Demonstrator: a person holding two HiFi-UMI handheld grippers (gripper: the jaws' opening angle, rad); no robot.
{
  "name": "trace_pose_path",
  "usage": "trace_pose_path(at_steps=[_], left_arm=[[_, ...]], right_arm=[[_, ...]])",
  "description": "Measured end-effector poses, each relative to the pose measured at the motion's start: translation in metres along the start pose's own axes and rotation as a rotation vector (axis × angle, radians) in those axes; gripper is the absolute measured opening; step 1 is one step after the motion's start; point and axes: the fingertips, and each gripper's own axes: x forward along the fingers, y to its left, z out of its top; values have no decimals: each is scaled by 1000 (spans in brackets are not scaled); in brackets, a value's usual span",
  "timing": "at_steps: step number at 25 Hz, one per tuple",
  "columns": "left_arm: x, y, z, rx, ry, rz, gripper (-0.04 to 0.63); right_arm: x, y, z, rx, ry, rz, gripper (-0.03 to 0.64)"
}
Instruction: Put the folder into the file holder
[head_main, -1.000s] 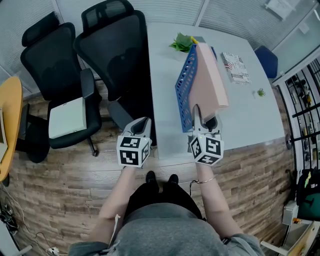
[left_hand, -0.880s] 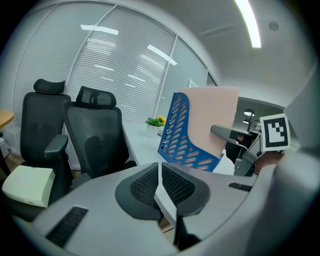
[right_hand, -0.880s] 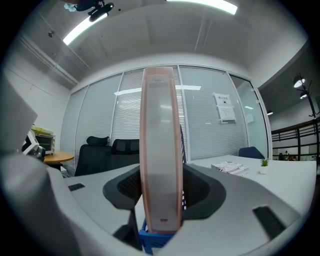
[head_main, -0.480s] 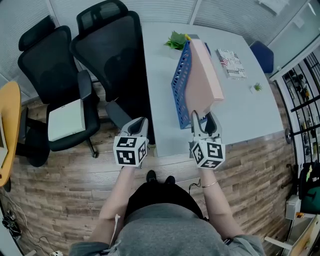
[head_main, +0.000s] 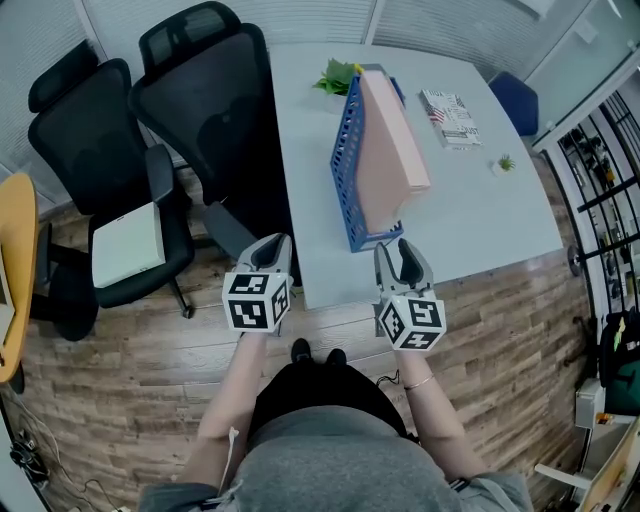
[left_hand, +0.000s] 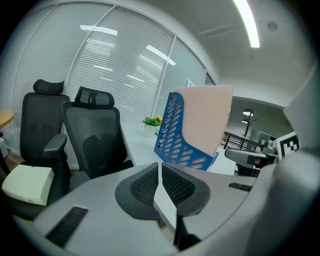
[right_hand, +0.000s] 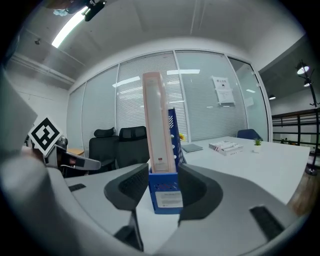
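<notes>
Judging by how things lie, the job looks all but done: the folder (head_main: 392, 150) stands on edge inside the holder (head_main: 343, 165) in the upper middle of the head view, its pink side rising well above the blue slotted wall. In the right gripper view the folder (right_hand: 159, 125) shows spine-on in the centre of the frame, upright and seated behind the holder's (right_hand: 166, 192) low front end, with nothing hanging out. The right gripper (head_main: 400, 252) sits at lower centre of the head view, just off the near edge of the table (head_main: 480, 200) and close to the holder's end. Its jaws stand wide and have just been closing a little, with nothing in their grip; the holder only shows through the gap, and neither pad presses on it or on the folder. The left gripper (head_main: 278, 243) hangs at lower left, well apart from the holder and beside the table edge, jaws drawn together on nothing. From its own view the folder (left_hand: 207, 115) shows to the right of centre, leaning slightly in the holder (left_hand: 177, 135). What seems left is small — perhaps a check that the folder sits fully down, which the pictures do not settle, and taking both grippers clear
</notes>
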Motion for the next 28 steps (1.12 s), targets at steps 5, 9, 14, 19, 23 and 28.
trace_pose_path(at_steps=[5, 9, 14, 19, 23, 28], left_arm=[[2, -11, -1, 9, 4, -7, 35], [4, -17, -1, 17, 7, -9, 35], [5, -28, -2, 22, 11, -12, 35], [6, -35, -2, 24, 12, -6, 35], [4, -37, -3, 24, 14, 5, 35], [2, -39, -6, 25, 21, 16, 35]], right_arm=[[-14, -4, -17, 23, 57, 4, 142], [-21, -6, -25, 53, 77, 9, 95], [-30, -16, -32, 86, 99, -3, 16], [-34, -26, -39, 114, 129, 1, 5], [-35, -29, -42, 114, 151, 17, 3], [-35, -29, -41, 96, 170, 44, 3]])
